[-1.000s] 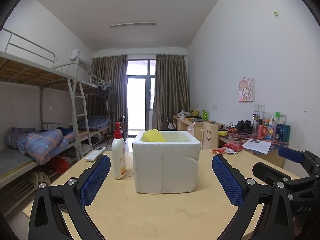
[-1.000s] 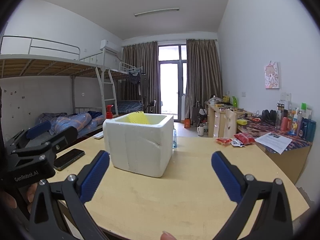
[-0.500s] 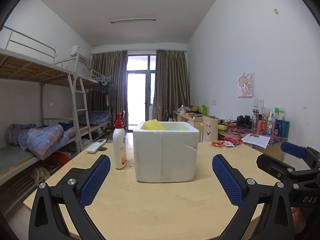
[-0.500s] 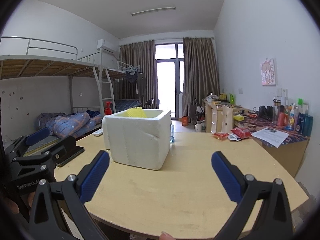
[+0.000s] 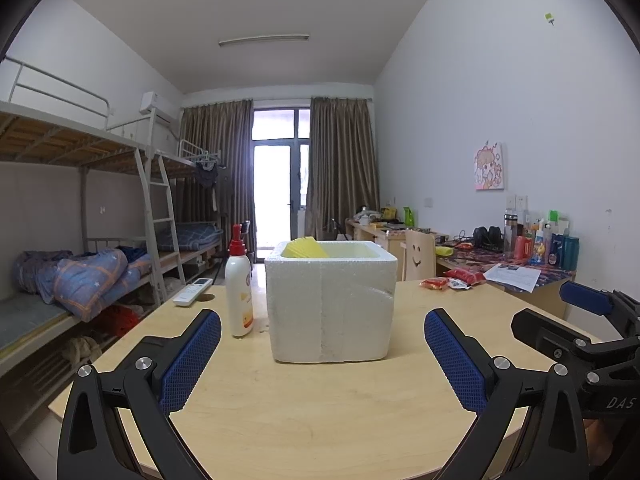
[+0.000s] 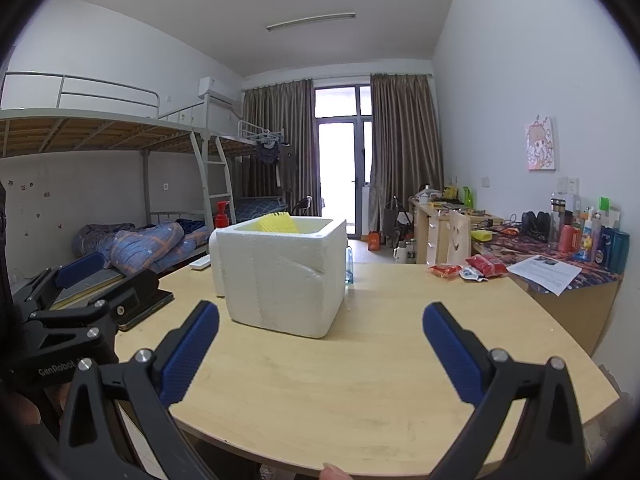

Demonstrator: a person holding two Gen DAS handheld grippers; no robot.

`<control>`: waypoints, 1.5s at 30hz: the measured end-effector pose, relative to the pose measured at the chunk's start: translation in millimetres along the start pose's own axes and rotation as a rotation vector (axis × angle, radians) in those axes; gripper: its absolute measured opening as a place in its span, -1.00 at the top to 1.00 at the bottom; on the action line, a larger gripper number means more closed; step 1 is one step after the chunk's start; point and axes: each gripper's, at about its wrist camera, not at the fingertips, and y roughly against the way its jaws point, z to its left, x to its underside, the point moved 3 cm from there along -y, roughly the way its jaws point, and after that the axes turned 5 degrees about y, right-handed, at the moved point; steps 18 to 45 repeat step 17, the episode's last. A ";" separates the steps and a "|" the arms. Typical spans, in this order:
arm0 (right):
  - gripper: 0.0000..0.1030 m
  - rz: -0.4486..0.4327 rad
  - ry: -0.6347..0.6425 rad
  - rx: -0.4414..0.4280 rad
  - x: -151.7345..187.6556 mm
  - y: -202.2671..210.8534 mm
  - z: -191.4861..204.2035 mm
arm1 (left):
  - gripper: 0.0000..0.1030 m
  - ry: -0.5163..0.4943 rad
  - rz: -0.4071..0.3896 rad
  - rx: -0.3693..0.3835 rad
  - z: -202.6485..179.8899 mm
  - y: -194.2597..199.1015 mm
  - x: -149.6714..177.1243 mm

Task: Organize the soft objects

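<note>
I'm holding the left hand-held gripper (image 5: pixel 322 354) wide, gripping nothing, hovering over the tabletop (image 5: pixel 320 412). I'm keeping the right hand-held gripper (image 6: pixel 320 354) wide too, gripping nothing. A foam box (image 5: pixel 331 302) is sitting ahead, a yellow sponge (image 5: pixel 304 249) poking from it, a bottle (image 5: pixel 239 286) just beside.

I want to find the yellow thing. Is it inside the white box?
Inside. The yellow thing pokes up above the white box's rim; how deep it sits is hidden.

Probably a dormitory room: bunk beds (image 5: pixel 80 200), cluttered desks (image 5: pixel 500 256), curtained balcony door (image 5: pixel 280 196).
</note>
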 end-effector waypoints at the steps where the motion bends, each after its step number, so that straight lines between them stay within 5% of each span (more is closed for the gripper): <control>1: -1.00 0.001 0.001 0.000 0.2 -0.6 0.0 | -0.98 0.000 0.000 0.001 -0.4 0.0 0.3; 45: -1.00 -0.002 0.008 -0.006 0.5 -1.7 1.4 | -0.98 -0.005 0.000 0.004 -4.3 1.7 1.9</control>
